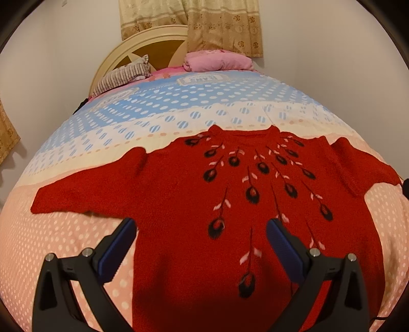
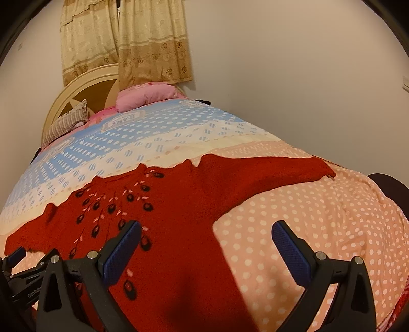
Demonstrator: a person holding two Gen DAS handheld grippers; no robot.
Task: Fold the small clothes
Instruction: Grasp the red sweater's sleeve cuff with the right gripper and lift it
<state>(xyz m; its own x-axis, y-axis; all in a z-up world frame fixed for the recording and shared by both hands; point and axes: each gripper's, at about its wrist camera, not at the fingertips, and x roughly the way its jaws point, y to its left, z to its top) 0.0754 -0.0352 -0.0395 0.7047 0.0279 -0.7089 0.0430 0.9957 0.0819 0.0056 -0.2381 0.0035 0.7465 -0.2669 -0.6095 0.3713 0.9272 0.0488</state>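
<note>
Blue-padded fingers (image 1: 120, 245) of the left gripper (image 1: 202, 229) stand spread wide and empty above the lower left edge of a red sweater (image 1: 184, 199), one finger over the bedspread (image 1: 64, 235), the other over the knit. Laid flat and face up on the polka-dot bedspread, the sweater has both sleeves stretched outward and its neckline toward the headboard (image 1: 122, 51); black-and-pink embroidered buds fan down from the collar. Farther right, in the right wrist view, the right gripper (image 2: 207, 229) also hangs parted and holding nothing, straddling the garment's right side edge, its left finger over the red knit and its right finger over the peach dotted cover. Part of the left gripper shows at that view's lower left edge. At the head of the bed lie a striped pillow (image 1: 120, 76) and a pink bundle of bedding (image 1: 217, 61), beneath a patterned beige curtain (image 1: 204, 23).
</note>
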